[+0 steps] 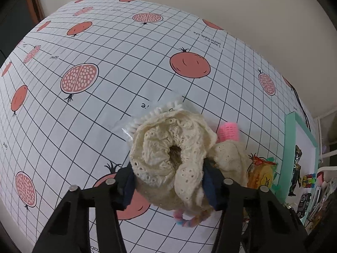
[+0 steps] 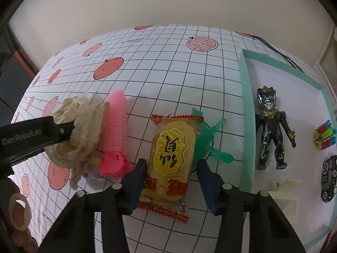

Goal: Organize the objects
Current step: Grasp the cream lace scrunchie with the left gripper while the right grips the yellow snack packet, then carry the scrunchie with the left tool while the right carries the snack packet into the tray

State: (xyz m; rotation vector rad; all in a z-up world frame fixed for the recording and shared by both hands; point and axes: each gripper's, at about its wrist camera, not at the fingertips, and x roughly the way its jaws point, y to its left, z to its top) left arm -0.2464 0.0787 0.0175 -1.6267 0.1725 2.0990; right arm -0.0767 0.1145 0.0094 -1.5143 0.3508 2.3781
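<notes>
The left gripper [image 1: 170, 181] has its jaws closed on a cream lace scrunchie [image 1: 168, 147], lifted clear of the worktop [image 1: 126, 48]; its black casing reads "GenRobot.AI" in the right wrist view. Just beside the scrunchie lies a pink hair roller [image 2: 115, 135], with a pastel bead bracelet [image 1: 187, 221] under the scrunchie.

The right gripper [image 2: 170, 187] stands with its jaws wide open on either side of a yellow snack packet [image 2: 170, 160] (red crimped ends, large black Chinese characters on a yellow label, red characters below; a printed digit string near its lower edge is too small to read). The packet lies flat on the worktop, overlapping a green translucent toy [image 2: 210, 141].

The cloth has a grid, pomegranates and small print including "I love" and "comfortable life". To the right, a mint-rimmed tray [image 2: 245, 113] holds a black figure [image 2: 271, 130], a coloured block toy [image 2: 324, 135] and a black toy car [image 2: 329, 181].
</notes>
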